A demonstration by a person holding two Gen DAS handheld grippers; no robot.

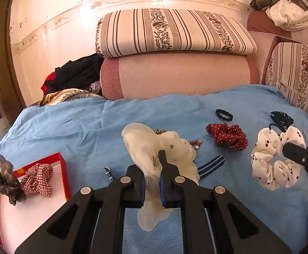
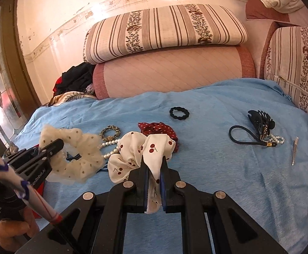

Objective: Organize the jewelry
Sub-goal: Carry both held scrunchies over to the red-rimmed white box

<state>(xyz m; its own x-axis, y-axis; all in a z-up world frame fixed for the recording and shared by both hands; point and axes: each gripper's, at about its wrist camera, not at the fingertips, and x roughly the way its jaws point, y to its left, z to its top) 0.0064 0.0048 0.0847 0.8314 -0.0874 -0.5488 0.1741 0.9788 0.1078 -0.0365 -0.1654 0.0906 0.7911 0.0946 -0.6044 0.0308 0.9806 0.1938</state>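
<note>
- The left hand-held gripper (image 1: 152, 182) is clamped on a cream dotted scrunchie (image 1: 151, 148), its sheer fabric pinched between the blue pads and raised off the blue blanket (image 1: 90, 127) that covers the bed.
- The right hand-held gripper (image 2: 154, 182) is closed on a white cherry-print scrunchie (image 2: 132, 152), with a fold of the cloth caught between its fingers.
- A red box (image 1: 64, 169) with a white floor lies at the near left of the bed. A red checked scrunchie (image 1: 37, 178) rests inside it, and a grey-brown scrunchie (image 1: 4, 180) drapes over its left edge.
- A dark red polka-dot scrunchie (image 1: 227, 136) lies on the blanket between the two held ones, in the middle of the bed.
- A black wavy hair tie (image 2: 179, 112) sits farther back, apart from the rest.
- A leopard-print hair tie (image 2: 110, 133) lies left of centre, with a string of pearls (image 2: 111, 153) just nearer than it.
- On the right lie a black claw clip (image 2: 259, 119), a dark cord loop (image 2: 238, 135) and a metal pin (image 2: 294, 151).
- A striped cushion (image 1: 170, 31) rests on a pink bolster (image 1: 175, 74) at the far side.
</note>
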